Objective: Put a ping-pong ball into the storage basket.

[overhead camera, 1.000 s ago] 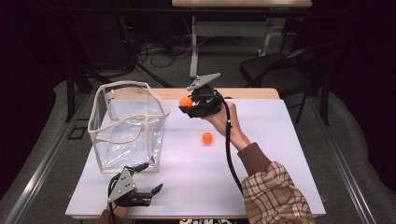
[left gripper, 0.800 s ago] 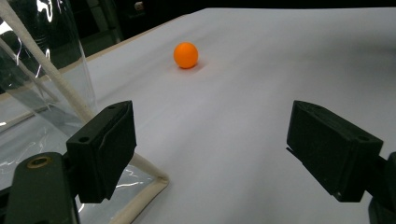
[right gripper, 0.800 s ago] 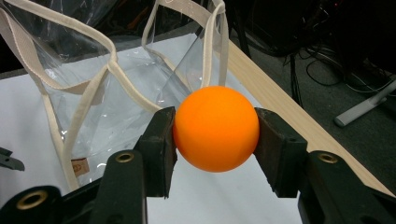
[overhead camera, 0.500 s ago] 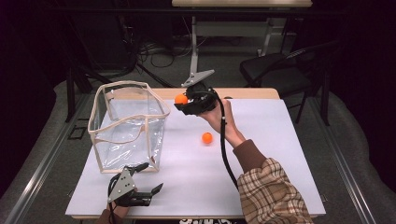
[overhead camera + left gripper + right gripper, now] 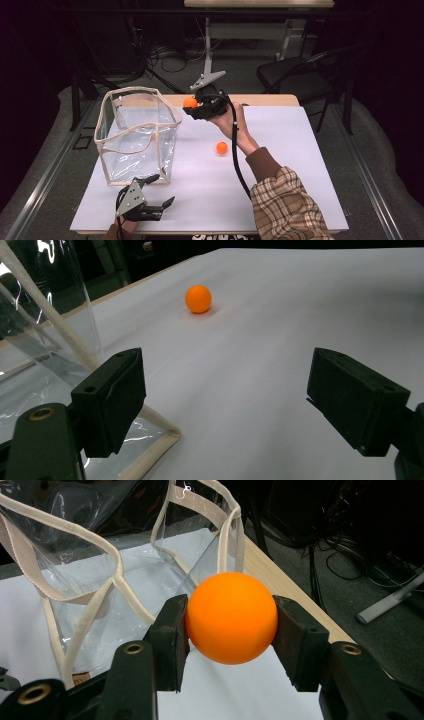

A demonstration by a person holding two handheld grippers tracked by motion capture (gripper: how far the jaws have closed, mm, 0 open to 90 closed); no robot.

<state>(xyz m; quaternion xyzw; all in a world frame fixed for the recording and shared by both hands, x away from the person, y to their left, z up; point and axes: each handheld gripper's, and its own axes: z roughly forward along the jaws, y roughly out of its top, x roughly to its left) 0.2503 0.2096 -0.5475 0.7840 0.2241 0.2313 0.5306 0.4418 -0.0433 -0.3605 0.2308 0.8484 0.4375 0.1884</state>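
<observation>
The held ball (image 5: 190,102), clamped between the closed jaws of the right gripper (image 5: 192,106), has been carried leftward since a second ago, from upper centre toward the bag (image 5: 137,135) at centre left of the high view; it is judged close to a drop over the bag's rim. A second ball (image 5: 221,147) is left on the table (image 5: 290,150) at centre, and the left gripper (image 5: 159,192), bottom left, is kept wide open and empty. No writing can be read.
</observation>
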